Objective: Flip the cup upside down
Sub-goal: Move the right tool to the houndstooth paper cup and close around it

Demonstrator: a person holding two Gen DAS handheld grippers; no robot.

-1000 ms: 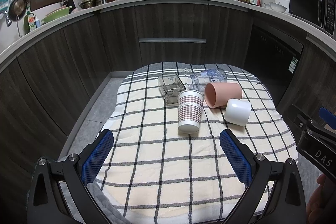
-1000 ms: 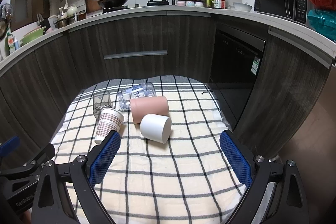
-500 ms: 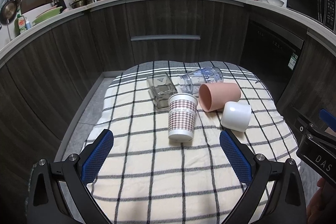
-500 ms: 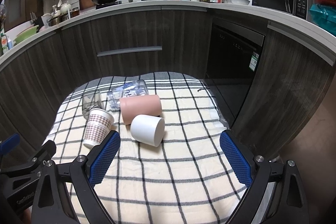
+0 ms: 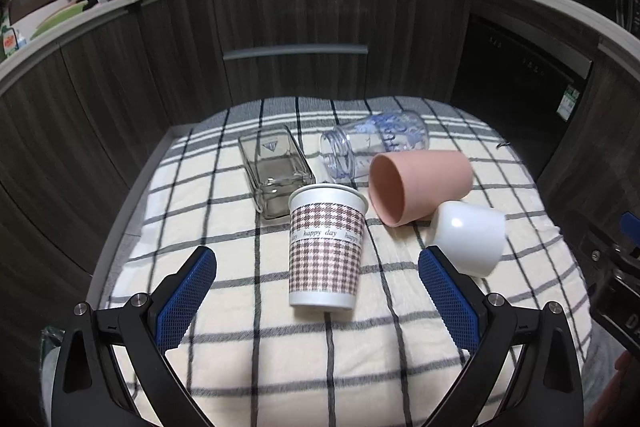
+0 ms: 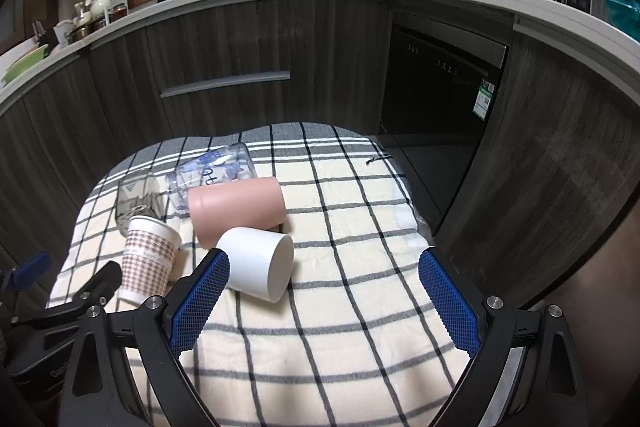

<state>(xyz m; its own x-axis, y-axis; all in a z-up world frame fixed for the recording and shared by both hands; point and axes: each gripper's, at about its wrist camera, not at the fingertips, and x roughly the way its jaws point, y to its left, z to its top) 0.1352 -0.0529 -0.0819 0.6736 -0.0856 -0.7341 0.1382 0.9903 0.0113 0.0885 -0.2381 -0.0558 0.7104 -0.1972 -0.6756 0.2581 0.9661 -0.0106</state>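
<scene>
A houndstooth paper cup (image 5: 326,247) marked "happy day" stands upright on the checked cloth (image 5: 240,367); it also shows in the right wrist view (image 6: 148,259). My left gripper (image 5: 318,295) is open, its blue pads on either side of the cup and just short of it. My right gripper (image 6: 324,299) is open and empty, with a white cup (image 6: 260,263) lying on its side just beyond its left pad.
A pink cup (image 5: 416,183), a clear printed glass (image 5: 376,143) and a square glass jar (image 5: 276,167) lie on their sides behind the paper cup. The white cup (image 5: 468,237) lies to its right. Dark cabinets ring the table.
My left gripper has moved forward toward the paper cup, which now sits between its pads. My right gripper has moved forward toward the white cup. The cups have not moved.
</scene>
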